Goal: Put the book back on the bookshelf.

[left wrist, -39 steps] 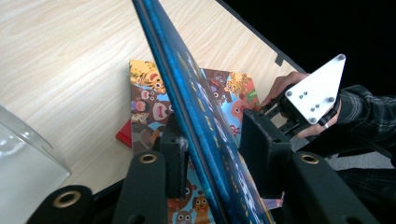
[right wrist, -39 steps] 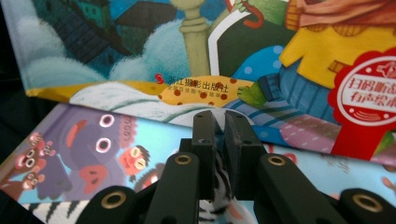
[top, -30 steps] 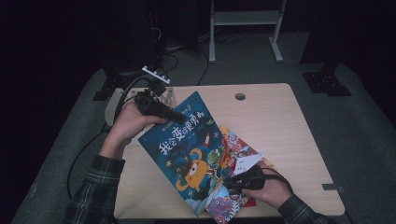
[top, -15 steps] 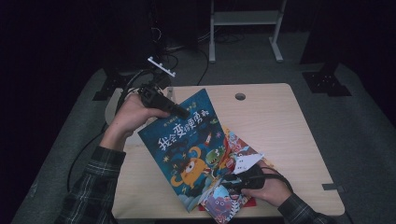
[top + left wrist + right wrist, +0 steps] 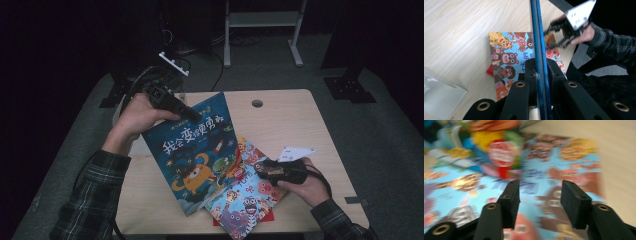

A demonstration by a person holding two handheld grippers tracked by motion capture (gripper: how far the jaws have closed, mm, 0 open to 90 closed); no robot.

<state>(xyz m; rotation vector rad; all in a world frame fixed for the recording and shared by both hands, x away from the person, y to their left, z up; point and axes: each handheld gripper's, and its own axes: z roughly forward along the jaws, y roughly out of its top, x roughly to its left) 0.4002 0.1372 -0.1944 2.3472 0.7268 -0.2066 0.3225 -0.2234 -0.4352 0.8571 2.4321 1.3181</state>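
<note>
- Lifted since a second ago: the dark blue picture book with an orange monster on its cover (image 5: pixel 192 150), its top edge now higher off the pale wooden table (image 5: pixel 295 125), the lower corner near the table.
- Left tongs (image 5: pixel 539 72) have just been closing; they pinch the book's edge.
- Right tongs (image 5: pixel 539 195) have just been opening and stand apart, nothing between, above the light blue cartoon-animal book (image 5: pixel 506 65) lying flat.
- Judgement: the right hand has released; the top book is being taken off the stack.

table (image 5: pixel 300 125): pale matt wood | blue book (image 5: pixel 195 150): glossy paper cover
</note>
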